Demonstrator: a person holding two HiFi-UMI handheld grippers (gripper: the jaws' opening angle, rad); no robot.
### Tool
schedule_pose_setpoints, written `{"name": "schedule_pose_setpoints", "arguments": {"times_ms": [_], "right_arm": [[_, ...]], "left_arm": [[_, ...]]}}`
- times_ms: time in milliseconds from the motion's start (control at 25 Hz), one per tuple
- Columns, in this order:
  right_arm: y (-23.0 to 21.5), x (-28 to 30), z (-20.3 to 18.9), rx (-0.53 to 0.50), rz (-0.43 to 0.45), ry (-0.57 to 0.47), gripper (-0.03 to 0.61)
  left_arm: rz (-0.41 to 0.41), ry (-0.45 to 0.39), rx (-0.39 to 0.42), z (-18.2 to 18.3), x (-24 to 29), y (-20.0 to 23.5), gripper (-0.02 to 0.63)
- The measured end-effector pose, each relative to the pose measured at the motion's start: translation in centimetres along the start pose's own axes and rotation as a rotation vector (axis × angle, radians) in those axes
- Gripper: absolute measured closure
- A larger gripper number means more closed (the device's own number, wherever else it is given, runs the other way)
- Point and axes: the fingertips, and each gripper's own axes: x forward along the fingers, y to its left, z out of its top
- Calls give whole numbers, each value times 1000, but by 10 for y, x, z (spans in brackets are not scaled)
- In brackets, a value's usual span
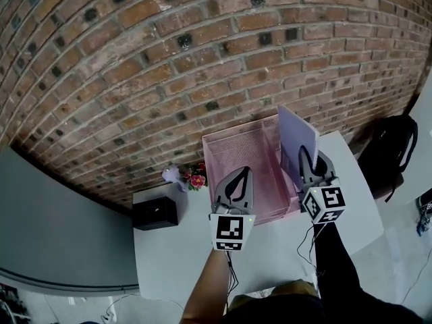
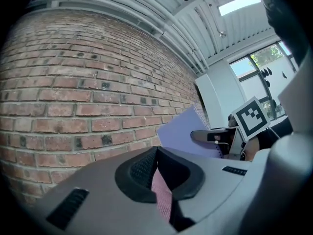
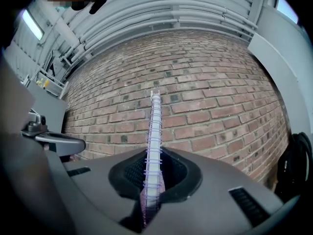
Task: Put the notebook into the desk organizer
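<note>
A purple spiral notebook [image 1: 297, 137] stands upright on edge over the right side of the pink mesh desk organizer [image 1: 251, 155]. My right gripper [image 1: 307, 155] is shut on the notebook's lower part. In the right gripper view the wire spine [image 3: 155, 141] rises straight up from between the pads. My left gripper [image 1: 244, 172] hovers over the organizer's front middle with its tips together and nothing in them. In the left gripper view pink mesh shows through the gap below the tips [image 2: 155, 154], and the notebook [image 2: 188, 131] is at the right.
The organizer stands on a white table [image 1: 175, 255] against a brick wall [image 1: 202, 59]. A black box [image 1: 155, 213] and a small bunch of flowers [image 1: 196, 178] sit to the organizer's left. A black backpack [image 1: 393, 155] is off the table's right end.
</note>
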Motion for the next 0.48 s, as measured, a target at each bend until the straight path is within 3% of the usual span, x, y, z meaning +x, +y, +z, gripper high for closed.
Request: {"name": "schedule_pose_setpoints", "arguments": {"times_ms": [480], "right_arm": [[-39,50,-47,44,-27,58,531]], "left_arm": [[2,43,-13,-23,56,8,598]]}}
